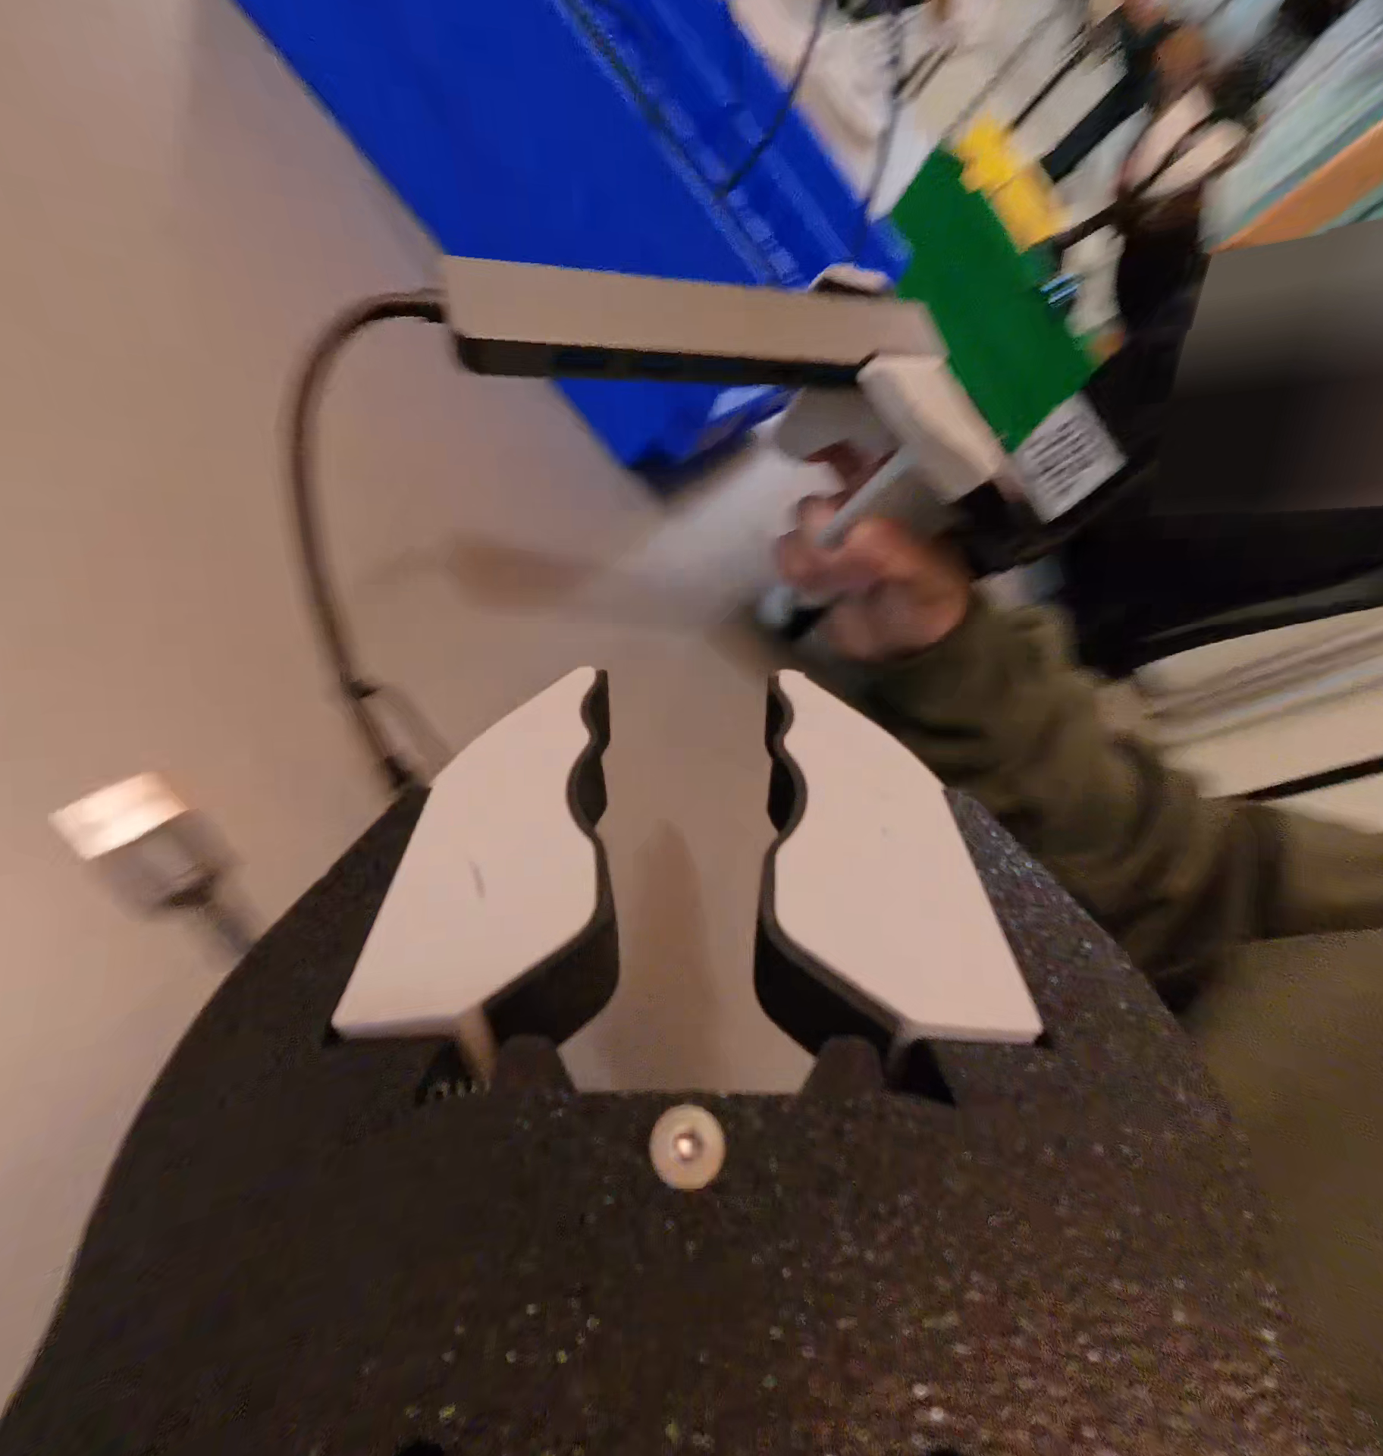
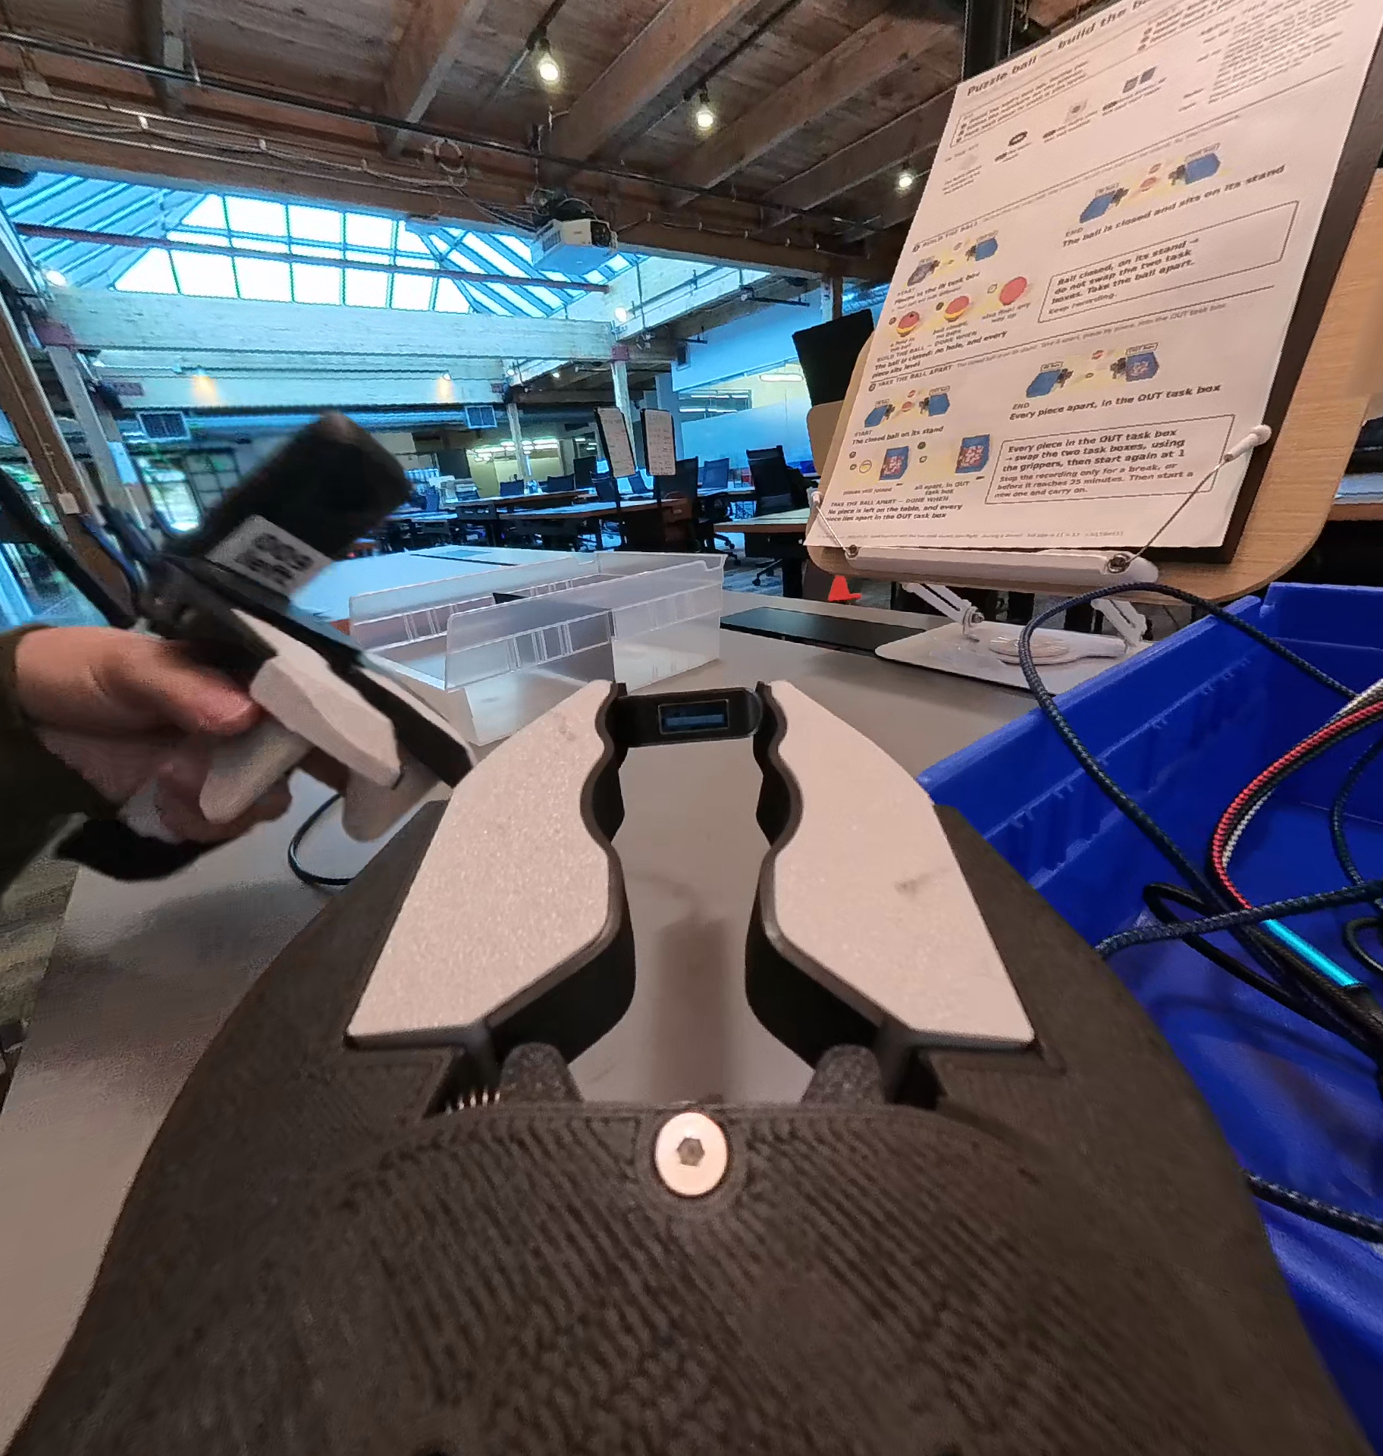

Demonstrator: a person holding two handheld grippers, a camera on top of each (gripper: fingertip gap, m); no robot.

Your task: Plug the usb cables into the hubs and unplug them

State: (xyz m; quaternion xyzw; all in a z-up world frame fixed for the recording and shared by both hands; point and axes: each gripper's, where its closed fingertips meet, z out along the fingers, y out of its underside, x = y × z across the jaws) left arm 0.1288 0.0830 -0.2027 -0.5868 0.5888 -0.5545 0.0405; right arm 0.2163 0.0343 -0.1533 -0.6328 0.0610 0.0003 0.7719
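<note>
USB work here sits on a pale grey table (image 2: 200,945), the broadest surface in both views. A blue bin (image 2: 1192,788) stands at the right of the right wrist view, with braided cables (image 2: 1255,804) (dark blue, red-and-white, black) trailing over its rim and lying inside. Behind it a printed instruction sheet (image 2: 1066,299) leans on a wooden stand, and a clear plastic tray (image 2: 546,630) rests farther back on the table.

A grey hub (image 1: 672,315) is held up off the table, clamped at one end between the fingertips of the right gripper (image 2: 684,721); its end port faces that camera, and the left wrist view shows its long side with a row of ports. A dark cord (image 1: 318,512) curves down from the hub's far end toward the table.

The left gripper (image 1: 687,685) has its fingers parted with only table between them, near the hub but not touching. A silver plug (image 1: 121,819), blurred, lies on the table just left of it.
</note>
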